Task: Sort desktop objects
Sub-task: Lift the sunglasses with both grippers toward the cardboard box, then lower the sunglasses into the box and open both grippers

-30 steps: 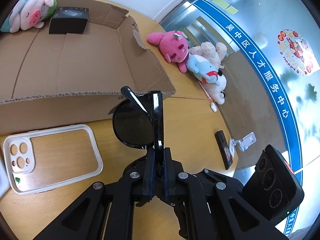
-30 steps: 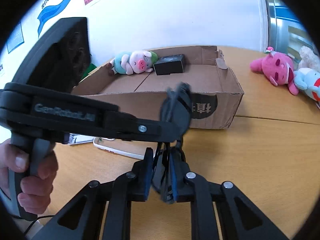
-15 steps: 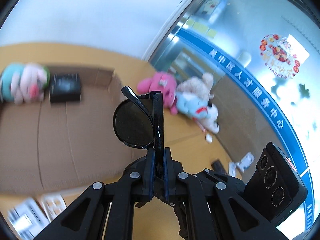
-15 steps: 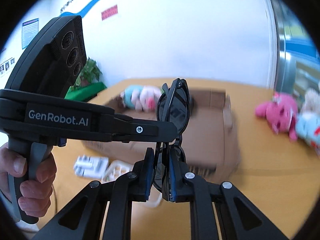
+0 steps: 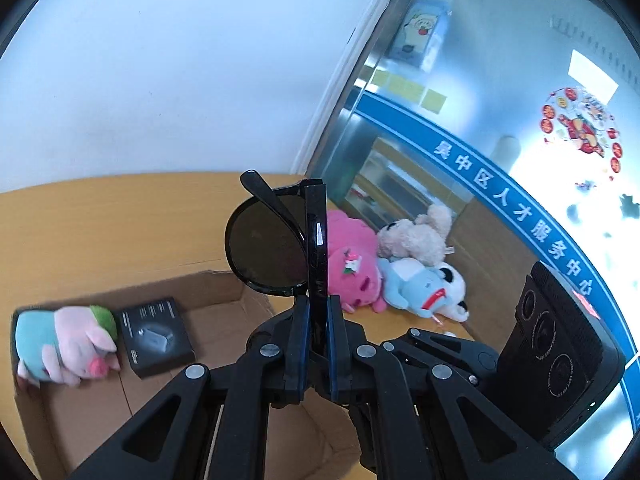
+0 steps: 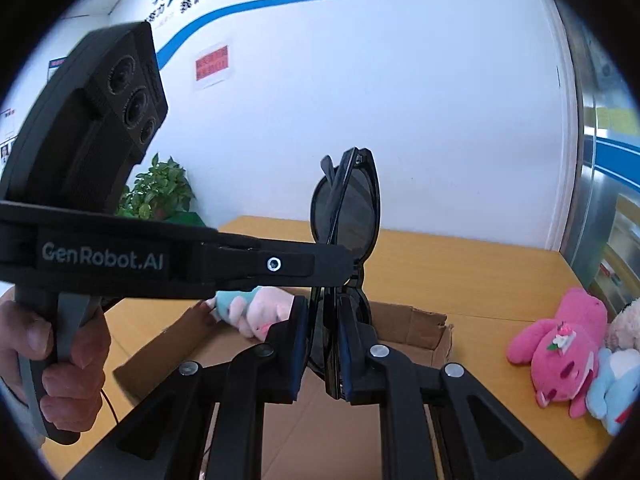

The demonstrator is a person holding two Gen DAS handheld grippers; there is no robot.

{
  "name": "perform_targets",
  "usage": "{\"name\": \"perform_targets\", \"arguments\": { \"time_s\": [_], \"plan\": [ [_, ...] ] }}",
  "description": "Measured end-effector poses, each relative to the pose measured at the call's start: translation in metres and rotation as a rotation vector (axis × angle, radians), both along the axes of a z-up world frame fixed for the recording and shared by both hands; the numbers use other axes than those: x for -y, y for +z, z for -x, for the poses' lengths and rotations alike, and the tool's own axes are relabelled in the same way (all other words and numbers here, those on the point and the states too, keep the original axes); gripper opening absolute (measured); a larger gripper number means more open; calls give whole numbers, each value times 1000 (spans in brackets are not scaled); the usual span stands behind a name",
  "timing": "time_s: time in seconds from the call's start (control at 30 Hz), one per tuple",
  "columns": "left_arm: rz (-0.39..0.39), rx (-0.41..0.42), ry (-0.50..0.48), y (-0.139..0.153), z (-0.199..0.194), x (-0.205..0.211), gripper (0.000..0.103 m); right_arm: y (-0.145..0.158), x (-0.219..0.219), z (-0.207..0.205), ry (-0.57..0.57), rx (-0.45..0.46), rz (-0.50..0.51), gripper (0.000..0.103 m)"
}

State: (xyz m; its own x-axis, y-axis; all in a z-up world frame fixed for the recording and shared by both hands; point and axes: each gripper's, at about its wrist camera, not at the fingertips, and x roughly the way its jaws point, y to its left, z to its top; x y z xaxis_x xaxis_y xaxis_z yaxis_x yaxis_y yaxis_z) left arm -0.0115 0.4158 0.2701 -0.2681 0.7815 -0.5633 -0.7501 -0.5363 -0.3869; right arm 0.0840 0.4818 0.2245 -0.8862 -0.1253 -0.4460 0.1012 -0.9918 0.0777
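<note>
Folded black sunglasses (image 5: pixel 264 252) hang in the air above an open cardboard box (image 5: pixel 216 288). My left gripper (image 5: pixel 318 304) is shut on their frame edge. My right gripper (image 6: pixel 324 308) is shut on the same sunglasses (image 6: pixel 348 208) from below. In the right wrist view the left gripper (image 6: pixel 344 266) comes in from the left, held by a person's hand (image 6: pixel 60 360). Inside the box (image 6: pixel 412 320) lie a pink-and-teal pig plush (image 5: pixel 68 344) and a small black carton (image 5: pixel 156 336).
A pink plush (image 5: pixel 352 264), a beige plush (image 5: pixel 416 236) and a blue-white plush (image 5: pixel 420 288) lie on the wooden table to the right of the box. A potted plant (image 6: pixel 160 192) stands by the white wall behind. A glass partition runs along the right.
Both grippers have risen together with the sunglasses, from table level in front of the box to above it. The phone case and the box's front wall have dropped out of view.
</note>
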Motion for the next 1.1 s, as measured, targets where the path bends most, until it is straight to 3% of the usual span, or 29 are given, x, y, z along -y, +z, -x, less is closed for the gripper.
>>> {"name": "perform_targets", "arguments": {
  "time_s": [0.13,0.27,0.47,0.57,0.77,1.1],
  "plan": [
    [52,89,2,-27,49,-25,4,-16,-24,46,-8,75,53,14],
    [101,198,5,-75,89,-44,4,-51,-46,86,-25,170,104,13],
    [184,394,4,-168,127,-63,4,-129,-71,136,-29,404,189,13],
    [190,488,3,-203,141,-71,4,-163,-79,153,-52,507,196,13],
    [230,579,-12,-242,152,-91,4,-192,-86,171,-97,622,222,13],
    [279,661,19,-262,163,-100,8,-208,-77,174,-133,666,194,13]
  ]
}}
